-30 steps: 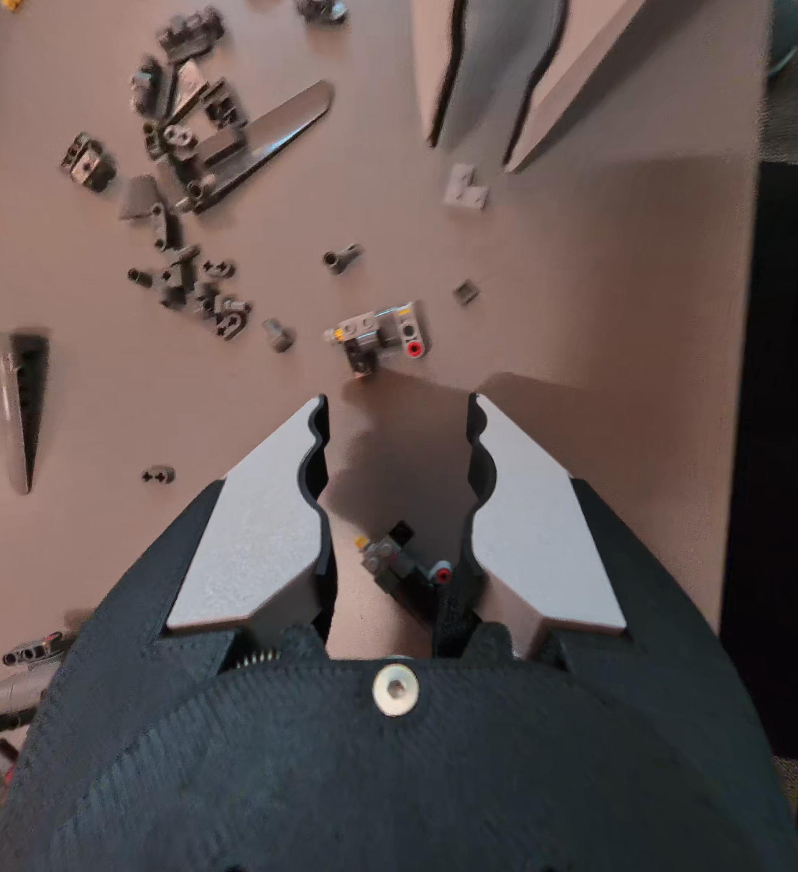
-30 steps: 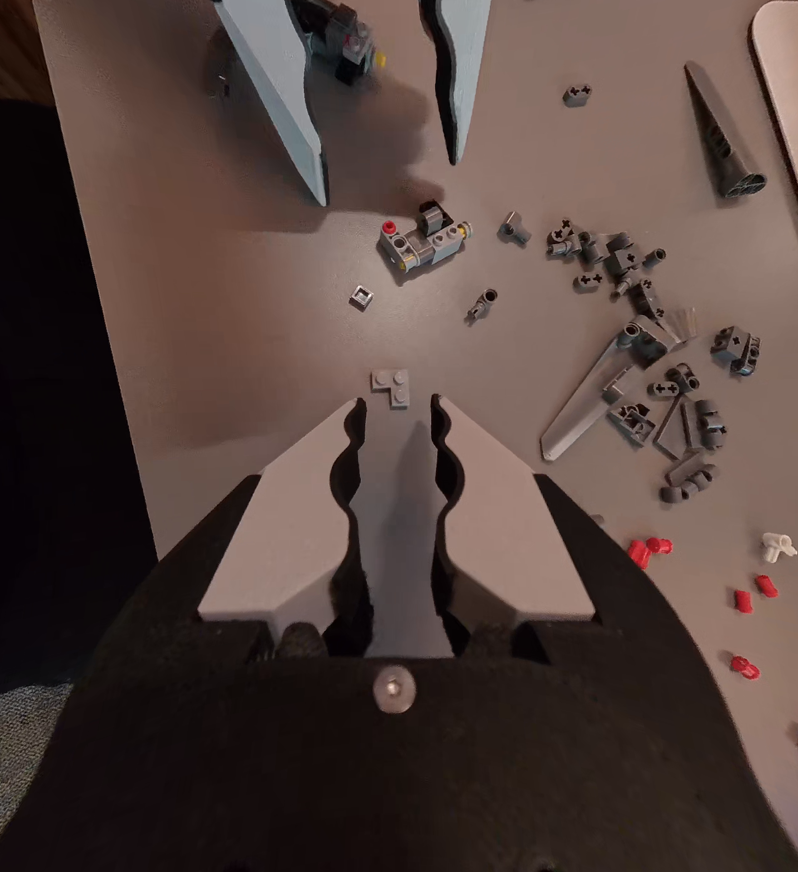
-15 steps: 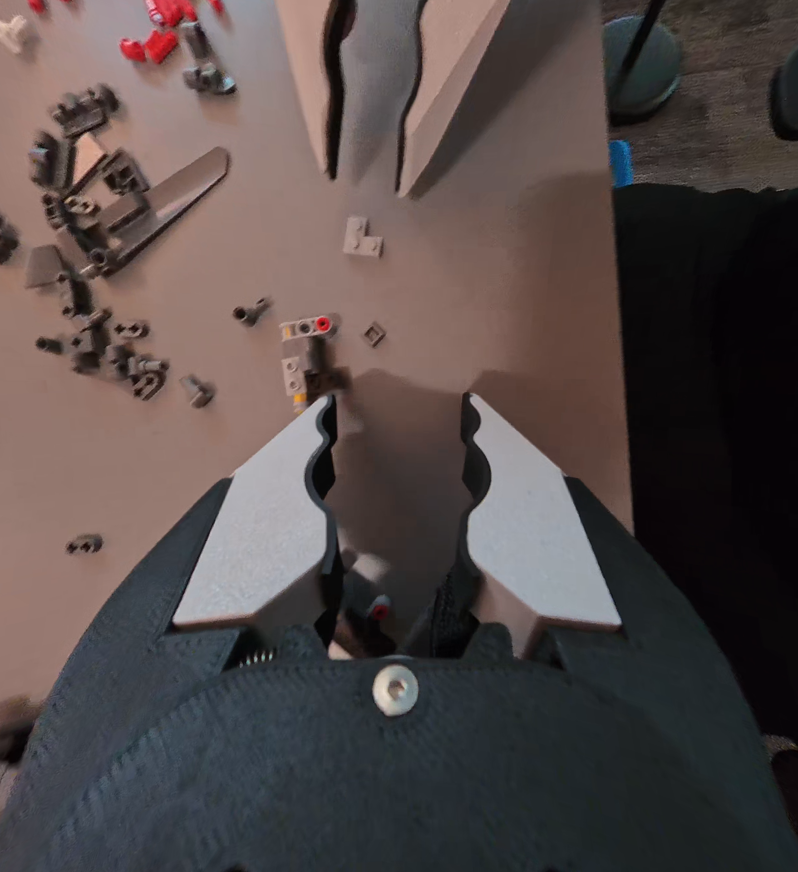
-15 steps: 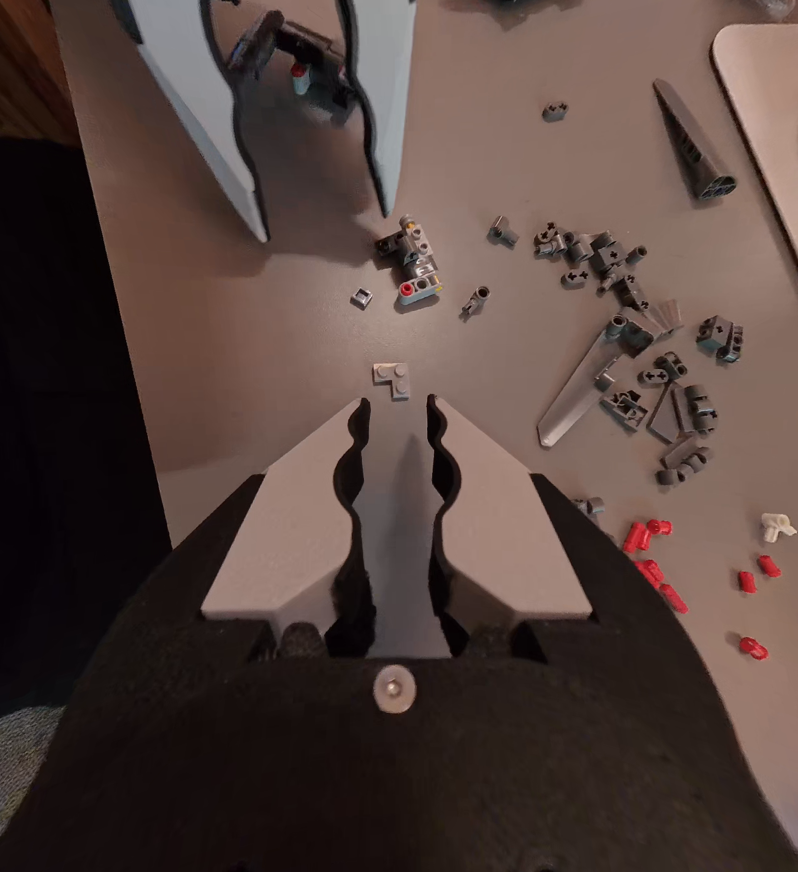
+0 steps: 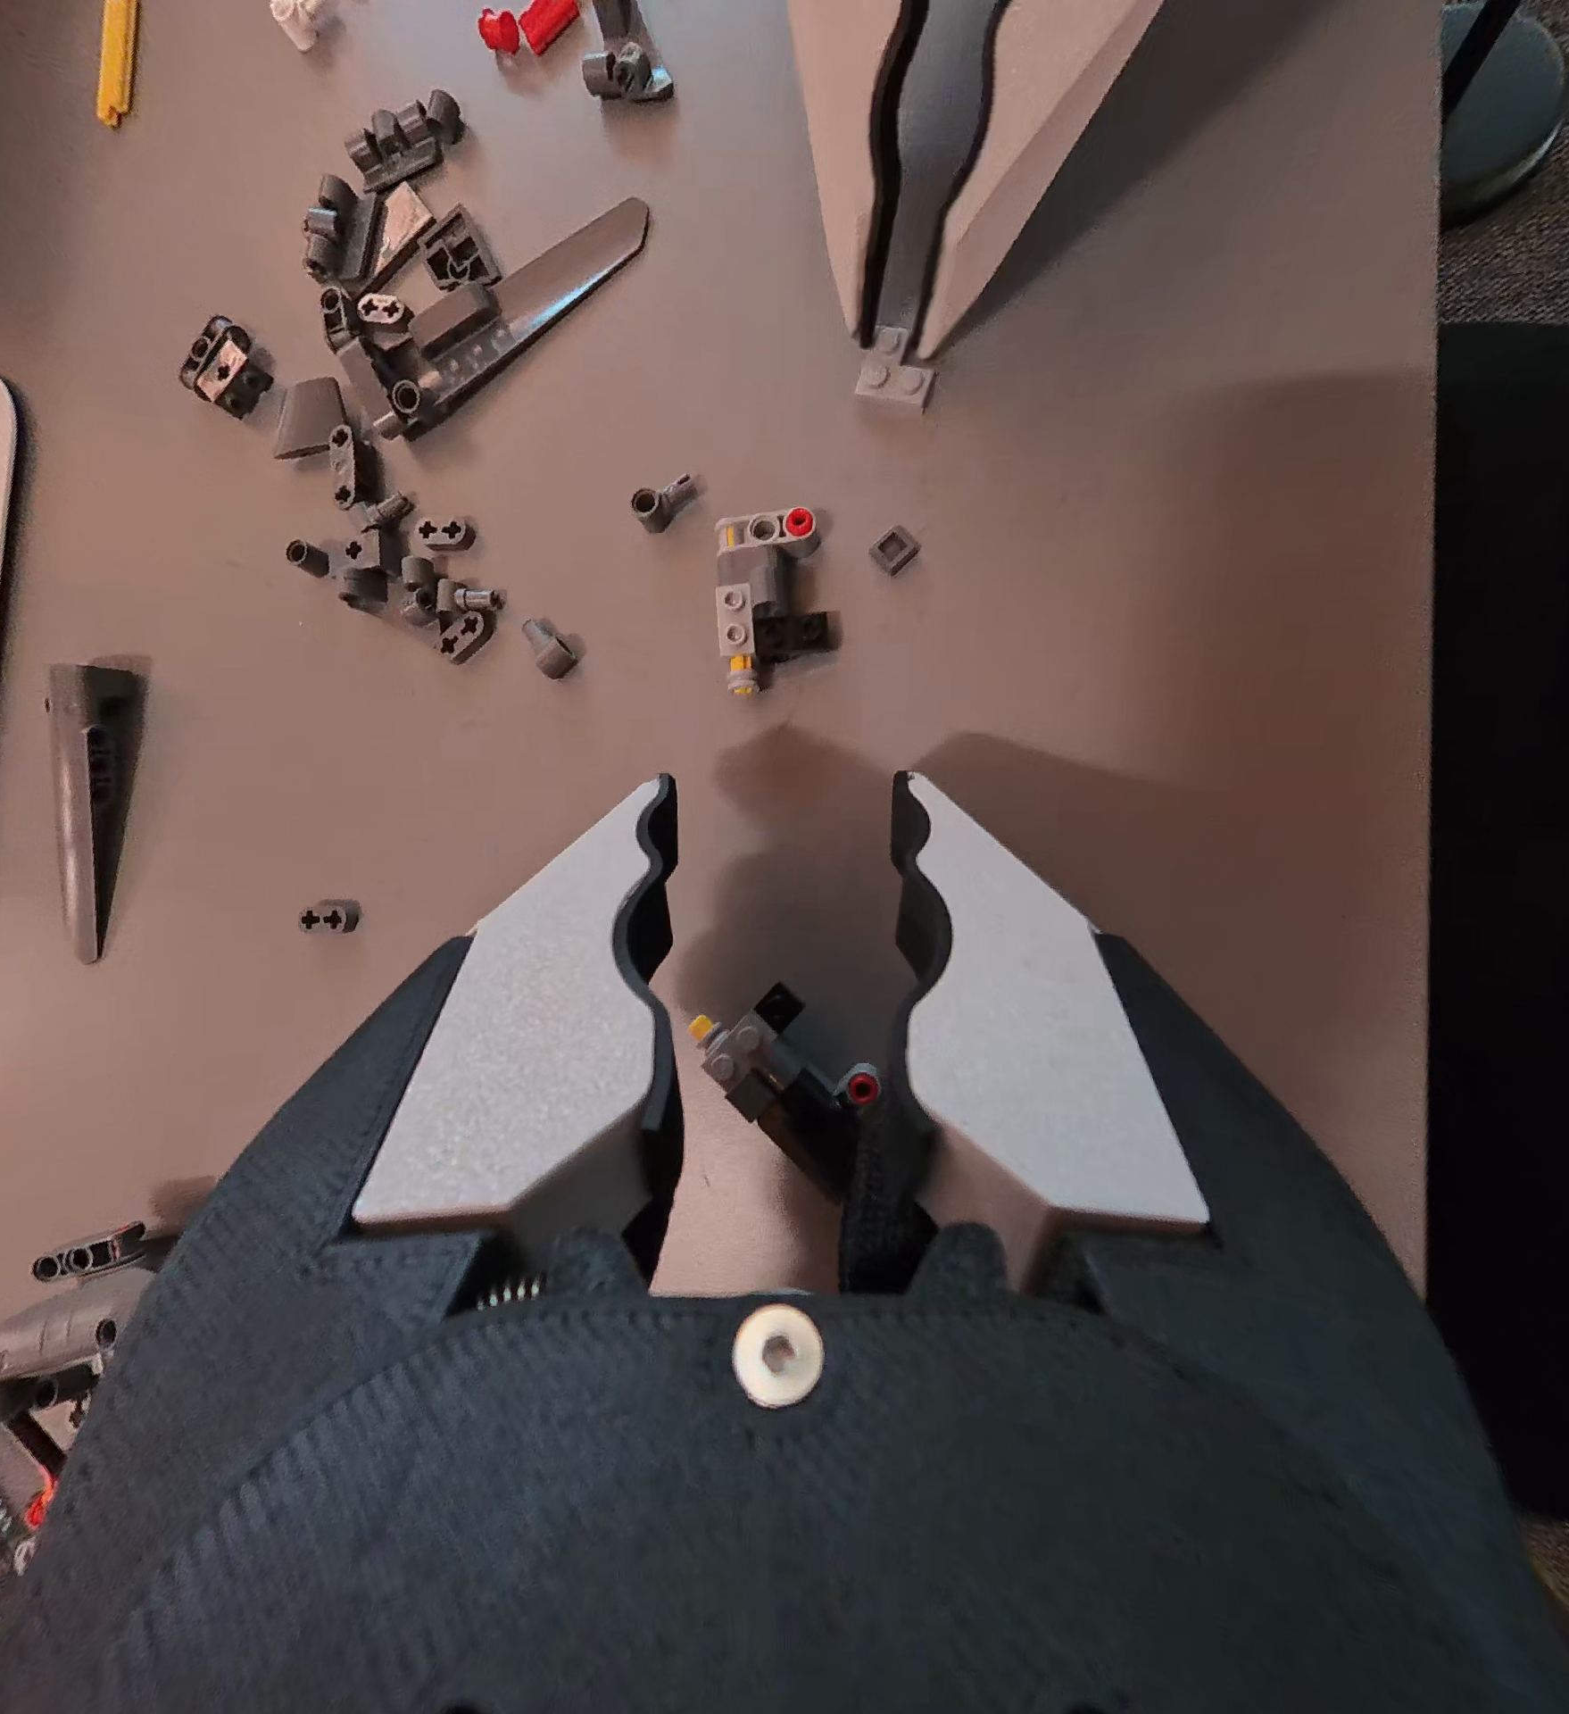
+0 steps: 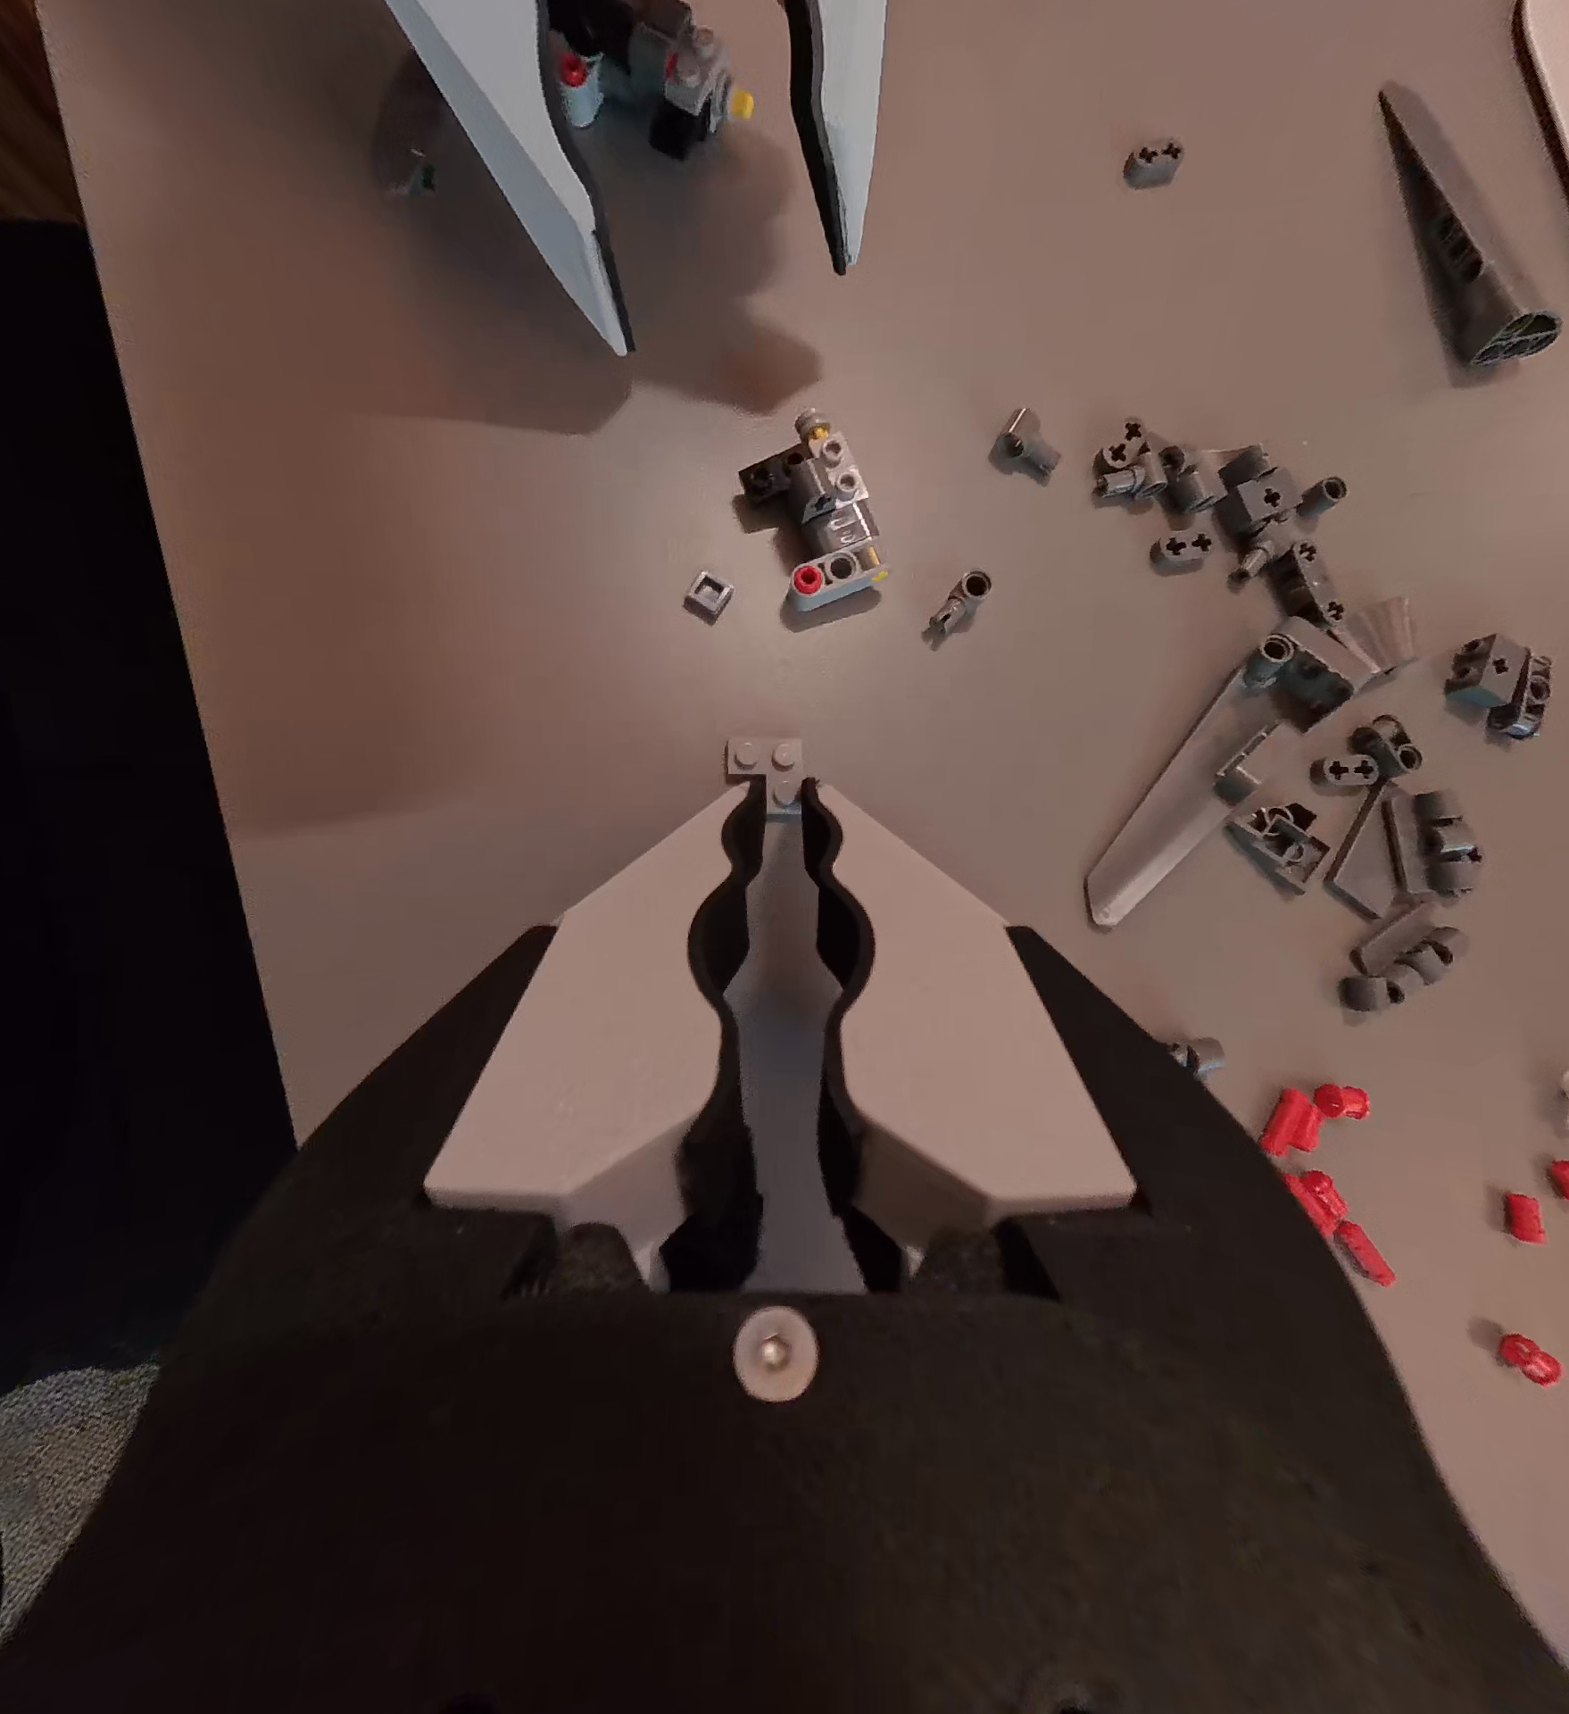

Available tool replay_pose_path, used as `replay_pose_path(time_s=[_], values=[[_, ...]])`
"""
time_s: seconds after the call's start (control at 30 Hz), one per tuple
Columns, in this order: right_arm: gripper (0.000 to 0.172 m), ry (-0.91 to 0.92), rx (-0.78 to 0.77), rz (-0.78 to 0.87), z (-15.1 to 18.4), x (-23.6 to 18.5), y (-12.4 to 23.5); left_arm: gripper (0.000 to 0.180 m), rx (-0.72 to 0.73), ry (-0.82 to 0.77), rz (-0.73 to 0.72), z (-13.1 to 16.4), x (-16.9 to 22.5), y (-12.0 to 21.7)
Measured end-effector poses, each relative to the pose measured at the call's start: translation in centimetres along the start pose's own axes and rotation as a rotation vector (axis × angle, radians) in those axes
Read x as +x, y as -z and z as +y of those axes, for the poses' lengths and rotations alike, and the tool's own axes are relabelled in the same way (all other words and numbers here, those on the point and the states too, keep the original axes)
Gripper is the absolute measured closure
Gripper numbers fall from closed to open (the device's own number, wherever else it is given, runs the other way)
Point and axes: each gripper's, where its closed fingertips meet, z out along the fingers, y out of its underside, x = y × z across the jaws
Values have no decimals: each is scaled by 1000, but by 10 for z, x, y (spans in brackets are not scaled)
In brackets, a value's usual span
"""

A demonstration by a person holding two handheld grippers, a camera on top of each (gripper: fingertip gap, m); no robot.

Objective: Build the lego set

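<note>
My left gripper [image 5: 783, 788] hangs just above the brown table [image 5: 1133, 649]. It holds a small grey-and-black brick assembly [image 5: 785, 1067] with a red pin and a yellow tip, deep between its fingers and leaning on the right one. The right wrist view shows the same gripper [image 6: 730, 306] and assembly [image 6: 651, 93]. My right gripper [image 6: 779, 788] is shut on one leg of a light grey L-shaped plate [image 6: 765, 756] lying on the table. The left wrist view shows that gripper [image 5: 897, 348] with the plate [image 5: 895, 382] at its tips. A similar assembly [image 5: 762, 594] lies between the grippers.
A small square tile [image 5: 894, 552] lies beside the loose assembly. A pile of dark grey pieces with a long blade [image 5: 391, 306] and a dark cone [image 5: 90, 798] lie to the left. Red pins [image 6: 1319, 1159] lie near my right gripper. The table edge [image 5: 1430, 835] is close on the right. The small square tile [image 5: 894, 552] is about 4 cm from my right fingertips. It turns up in the right wrist view [image 6: 707, 592] as well.
My right gripper moved forward and its pads came together on the leg of the L-shaped plate. My left gripper swung left and back with the assembly, and its fingers narrowed.
</note>
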Motion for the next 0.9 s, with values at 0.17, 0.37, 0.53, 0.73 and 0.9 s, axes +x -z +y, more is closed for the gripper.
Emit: replay_pose_path(time_s=[0.17,0.37,0.53,0.73,0.9], values=[[169,-21,12,9,-2,6,-1,137,26,-16,-10,-4,-1,-1],[171,29,102,5,-31,11,7,140,79,-32,-63,-11,-8,0],[172,82,95,-8,-54,19,-8,141,123,-40,-65,-17,-5,1],[172,84,103,56,-52,15,3,142,104,-82,-103,-11,2,-5],[171,84,167,44,-47,-18,24,147,144,-87,-178,-11,-11,-3]])
